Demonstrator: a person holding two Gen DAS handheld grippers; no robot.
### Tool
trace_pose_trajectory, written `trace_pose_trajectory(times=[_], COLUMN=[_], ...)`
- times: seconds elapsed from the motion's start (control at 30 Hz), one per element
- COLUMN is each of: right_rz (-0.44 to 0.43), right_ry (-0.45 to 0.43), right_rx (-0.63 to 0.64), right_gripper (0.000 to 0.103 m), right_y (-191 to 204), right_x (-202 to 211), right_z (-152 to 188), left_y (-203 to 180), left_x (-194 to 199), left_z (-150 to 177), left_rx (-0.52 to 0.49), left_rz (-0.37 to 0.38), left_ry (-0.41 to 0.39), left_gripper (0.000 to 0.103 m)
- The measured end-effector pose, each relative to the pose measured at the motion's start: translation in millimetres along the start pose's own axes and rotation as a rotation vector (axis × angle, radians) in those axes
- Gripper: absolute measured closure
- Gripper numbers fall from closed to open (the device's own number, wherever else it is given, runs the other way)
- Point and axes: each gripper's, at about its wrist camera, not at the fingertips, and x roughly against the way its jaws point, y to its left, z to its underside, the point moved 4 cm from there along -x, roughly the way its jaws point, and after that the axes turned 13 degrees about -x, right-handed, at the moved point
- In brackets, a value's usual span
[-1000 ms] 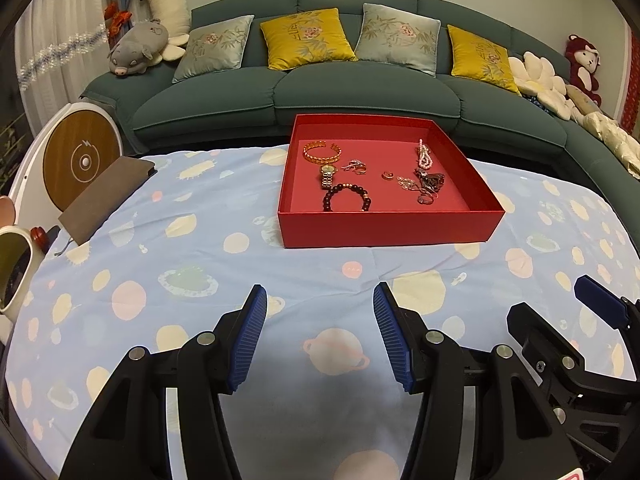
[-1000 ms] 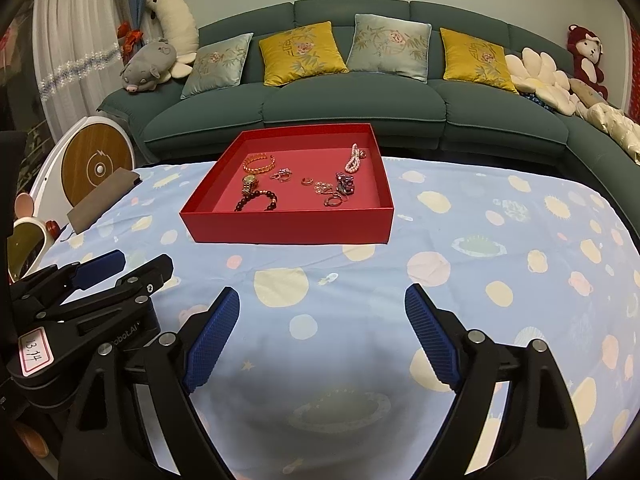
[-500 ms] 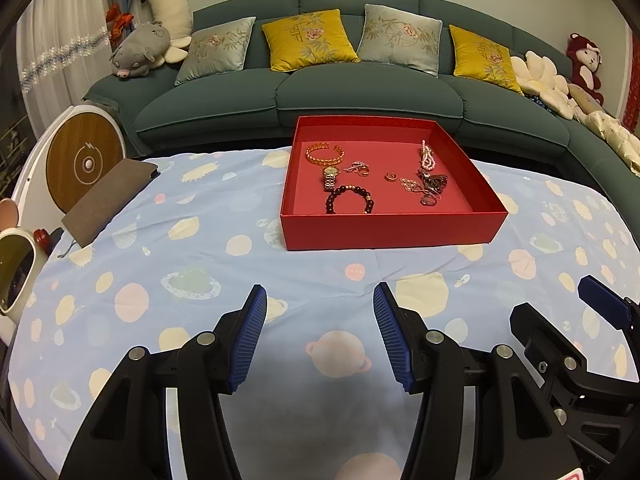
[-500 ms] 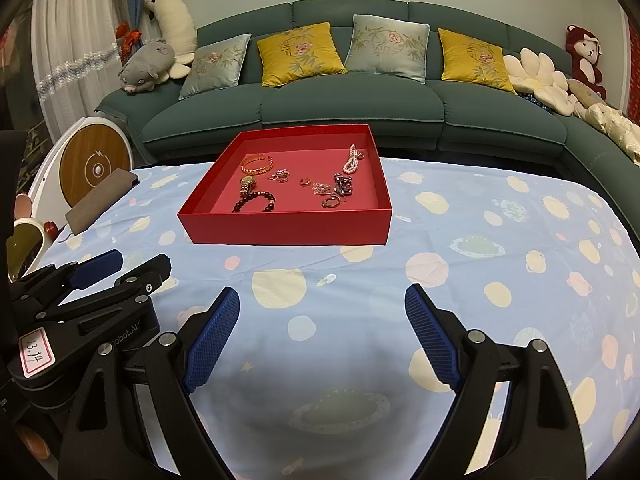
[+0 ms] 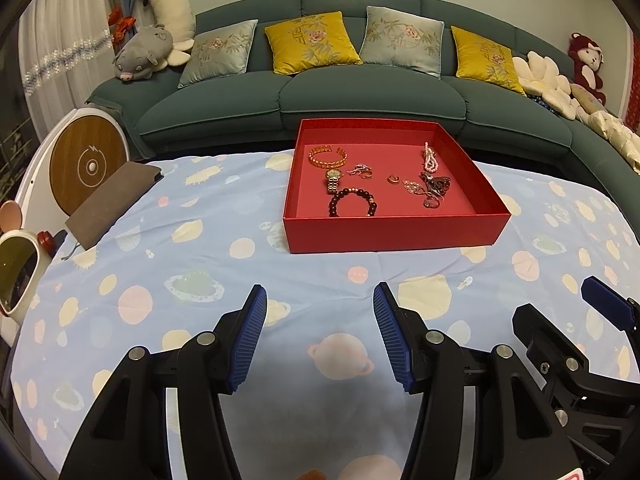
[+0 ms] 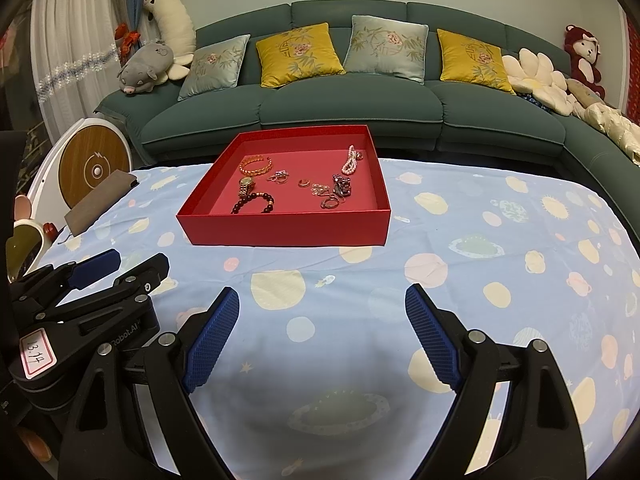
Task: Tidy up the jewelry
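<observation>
On the tablecloth (image 5: 200, 240):
Red tray (image 5: 392, 236): being shown at 12 o'clock, jewelry (image 5: 352, 202) inside.
Left gripper (image 5: 320, 336): being held released, empty.
Right gripper (image 6: 322, 334): being held released, empty.

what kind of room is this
Most likely a home living room: a long green sofa with embroidered cushions, plush toys on its arm, and a cloth-covered table holding a red jewelry tray.

Bare cloth (image 5: 320, 264) ahead, tray wall (image 5: 394, 234) (low) beyond
</observation>
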Motion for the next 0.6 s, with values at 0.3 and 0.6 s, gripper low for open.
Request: trace_pose_trajectory(times=[0.3,0.6], right_rz=[0.003,0.004], right_ry=[-0.007,-0.012], right_rx=[-0.009,-0.011], right_gripper=[0.02,0.02], right_y=[-4.7,-4.3], right_x=[-2.3,-1.9], right_z=[-3.4,-3.4], left_y=[-0.5,-1.0], left_x=[2.8,4.8], left_z=[-1.0,-1.6], left_rx=[-0.001,-0.001], left_rz=[-0.014,-0.03], left_ry=[-0.019,-0.031], left_gripper=[0.05,0.05])
